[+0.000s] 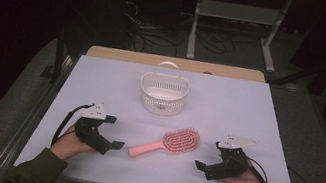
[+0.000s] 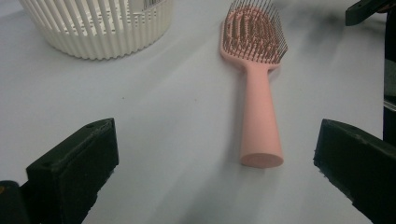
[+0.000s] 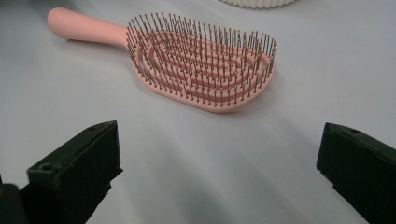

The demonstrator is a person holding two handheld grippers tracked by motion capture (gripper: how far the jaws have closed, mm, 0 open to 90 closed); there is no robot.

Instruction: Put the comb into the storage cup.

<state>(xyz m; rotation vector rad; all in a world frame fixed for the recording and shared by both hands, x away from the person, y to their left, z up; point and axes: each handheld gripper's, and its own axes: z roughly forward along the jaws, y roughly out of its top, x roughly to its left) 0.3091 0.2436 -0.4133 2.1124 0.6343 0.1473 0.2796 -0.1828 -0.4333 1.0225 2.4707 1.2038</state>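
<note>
Claws first, reading the high view from its left edge: my left claw rests low at the lower left of the table, jaws spread wide and gripping nothing, aimed at the butt of the handle. I keep it there because the handle end lies nearest that side, and in the left gripper view the pink hairbrush runs straight away from me, handle end just ahead and between the jaws.

At the centre of the frame the hairbrush lies flat, bristles up, handle toward the lower left, head toward the upper right. Above it, near the far edge, stands the white slatted basket, apart from the brush and seemingly the likely place for it.

At the lower right my right claw also sits released, jaws apart, facing the brush head.
</note>
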